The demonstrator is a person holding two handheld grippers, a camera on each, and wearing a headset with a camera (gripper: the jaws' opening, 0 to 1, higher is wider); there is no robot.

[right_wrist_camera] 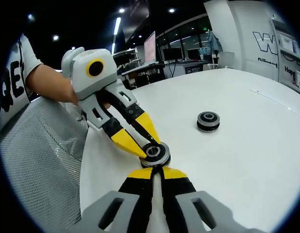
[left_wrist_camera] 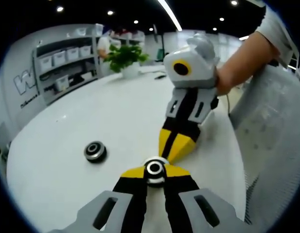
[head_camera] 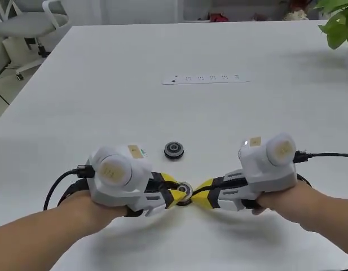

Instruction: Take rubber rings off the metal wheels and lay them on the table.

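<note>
Left claw (left_wrist_camera: pixel 154 172): mine, closed on the held wheel (right_wrist_camera: pixel 156 152), one yellow tip at each side of it.
Right claw (right_wrist_camera: pixel 159 171): mine, jaws pressed together with only a thin slit between them, tips against the near rim of the held wheel. I cannot tell whether any rubber is caught between them.
How the claws meet: tip to tip, pointing at each other, close to the near edge of the desk (head_camera: pixel 106 96), about midway along it.
Held wheel: small and metal, with its dark outer ring (right_wrist_camera: pixel 165 155) on it. I cannot tell whether it rests on the desk or is just clear of it.
Second wheel (head_camera: pixel 174 150): lies flat on the desk, apart from both claws, a little toward the far edge from the held one.
White strip (head_camera: pixel 206 78): flat on the desk, well beyond the second wheel toward the far edge.
Plant (head_camera: pixel 337 22): at the desk's far right corner.
</note>
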